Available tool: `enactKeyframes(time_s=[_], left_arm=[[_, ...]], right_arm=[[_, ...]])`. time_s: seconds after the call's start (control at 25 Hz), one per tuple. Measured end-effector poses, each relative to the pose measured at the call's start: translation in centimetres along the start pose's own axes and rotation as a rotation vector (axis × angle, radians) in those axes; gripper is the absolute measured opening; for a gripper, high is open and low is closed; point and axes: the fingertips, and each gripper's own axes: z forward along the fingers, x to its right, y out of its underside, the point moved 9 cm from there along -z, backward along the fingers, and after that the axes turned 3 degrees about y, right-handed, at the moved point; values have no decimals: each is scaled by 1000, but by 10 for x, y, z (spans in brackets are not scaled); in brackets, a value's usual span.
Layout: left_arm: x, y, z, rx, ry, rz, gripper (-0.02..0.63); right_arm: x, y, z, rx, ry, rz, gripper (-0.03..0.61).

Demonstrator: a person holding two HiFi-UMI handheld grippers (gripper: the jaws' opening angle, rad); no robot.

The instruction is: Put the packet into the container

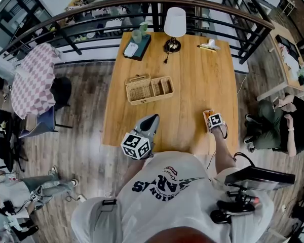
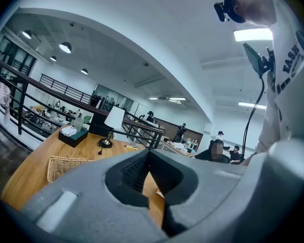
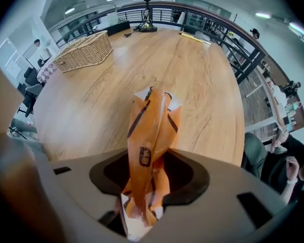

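An orange packet (image 1: 207, 115) lies near the front right of the wooden table (image 1: 192, 80). My right gripper (image 1: 213, 120) points straight down onto it. In the right gripper view the packet (image 3: 153, 130) is crumpled upright between the jaws, and the right gripper (image 3: 150, 172) is shut on it. The container, a wicker basket (image 1: 149, 89) with compartments, stands mid-table to the left; it also shows in the right gripper view (image 3: 84, 50). My left gripper (image 1: 150, 119) hovers at the table's front edge, shut and empty, pointing toward the basket (image 2: 66, 165).
A white lamp (image 1: 175, 27), a dark tray with a tissue box (image 1: 137, 47) and a small yellow item (image 1: 209, 46) sit along the table's far edge. A black railing (image 1: 81, 14) runs behind. A seated person (image 1: 278, 128) is to the right of the table.
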Motion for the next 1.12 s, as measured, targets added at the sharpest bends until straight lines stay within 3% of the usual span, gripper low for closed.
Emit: enactKeyframes(time_s=[0.48, 1.12], left_arm=[[1, -3, 0, 3, 10, 4, -2], [5, -4, 4, -7, 34, 6, -2]], right_arm=[[3, -1, -16, 1, 16, -59, 175], [-20, -56, -149, 64, -15, -437, 176]])
